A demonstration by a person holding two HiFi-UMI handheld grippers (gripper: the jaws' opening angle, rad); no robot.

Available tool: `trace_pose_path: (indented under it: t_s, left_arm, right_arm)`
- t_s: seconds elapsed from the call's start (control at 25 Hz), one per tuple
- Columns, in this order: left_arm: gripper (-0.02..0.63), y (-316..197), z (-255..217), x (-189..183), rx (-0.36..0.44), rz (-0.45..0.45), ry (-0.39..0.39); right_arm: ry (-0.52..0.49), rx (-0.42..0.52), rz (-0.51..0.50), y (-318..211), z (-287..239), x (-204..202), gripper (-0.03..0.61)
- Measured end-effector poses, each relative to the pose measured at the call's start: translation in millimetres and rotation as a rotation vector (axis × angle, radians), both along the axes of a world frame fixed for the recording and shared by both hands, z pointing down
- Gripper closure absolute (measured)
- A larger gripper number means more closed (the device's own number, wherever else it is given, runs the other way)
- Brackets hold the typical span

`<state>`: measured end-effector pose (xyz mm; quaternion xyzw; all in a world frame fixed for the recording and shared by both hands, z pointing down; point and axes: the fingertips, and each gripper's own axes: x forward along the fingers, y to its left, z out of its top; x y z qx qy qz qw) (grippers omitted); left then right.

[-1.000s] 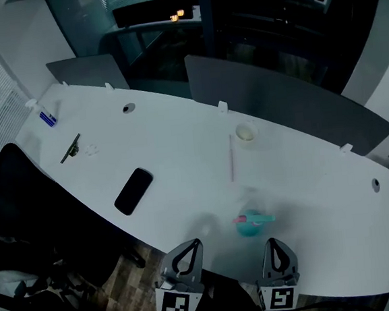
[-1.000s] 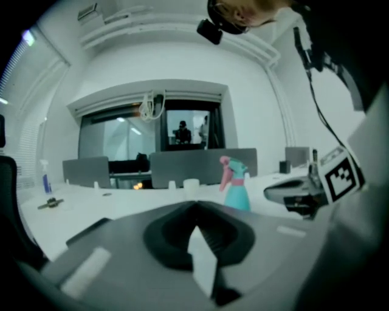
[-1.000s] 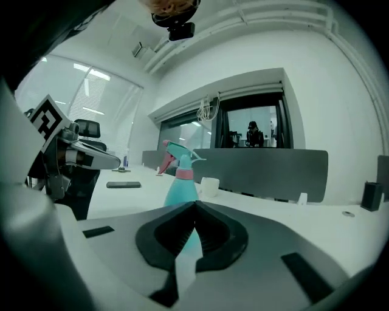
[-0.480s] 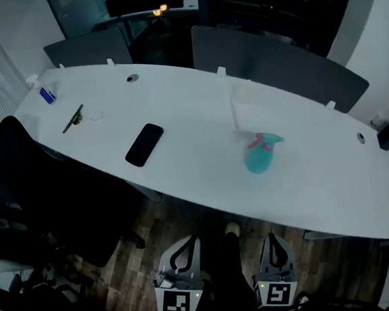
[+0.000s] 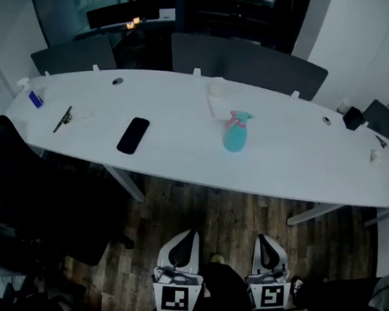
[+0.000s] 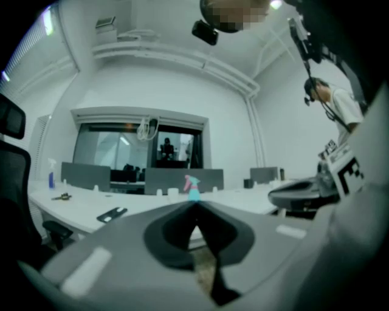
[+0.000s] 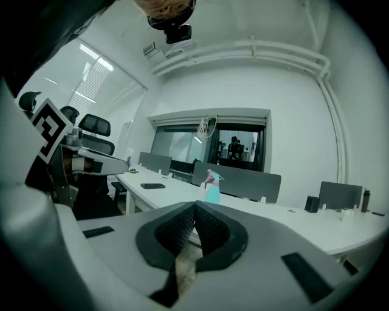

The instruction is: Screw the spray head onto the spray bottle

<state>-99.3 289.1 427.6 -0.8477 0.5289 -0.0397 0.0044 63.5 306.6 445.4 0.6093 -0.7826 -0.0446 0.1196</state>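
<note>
Upright on the tabletop, nearer its far edge: teal spray bottle, pink spray head seemingly already on. Well back over the floor, left gripper and right gripper, jaws pressed together, empty, presumably finished.

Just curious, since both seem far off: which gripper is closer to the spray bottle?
Right, slightly. The bottle stands almost straight ahead of the right gripper, but ahead and well to the right of the left gripper.
</note>
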Motion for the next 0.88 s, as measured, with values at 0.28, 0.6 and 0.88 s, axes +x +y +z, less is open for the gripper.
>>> trace_pose_path:
  t_s: [0.28, 0.6, 0.88]
  left_arm:
    - [0.609, 21.2, -17.0, 12.8, 0.059, 0.009, -0.031]
    - [0.609, 36.6, -35.9, 26.4, 0.13, 0.008, -0.031]
    - [0.609, 40.6, -40.2, 37.7, 0.142, 0.028, -0.019]
  right_arm:
    - [-0.017, 0.025, -0.039, 12.3, -16.2, 1.5, 0.574]
    - [-0.029, 0.08, -0.081, 25.2, -33.3, 1.4, 0.574]
    - [-0.027, 0.108, -0.034, 32.8, -44.9, 20.5, 0.574]
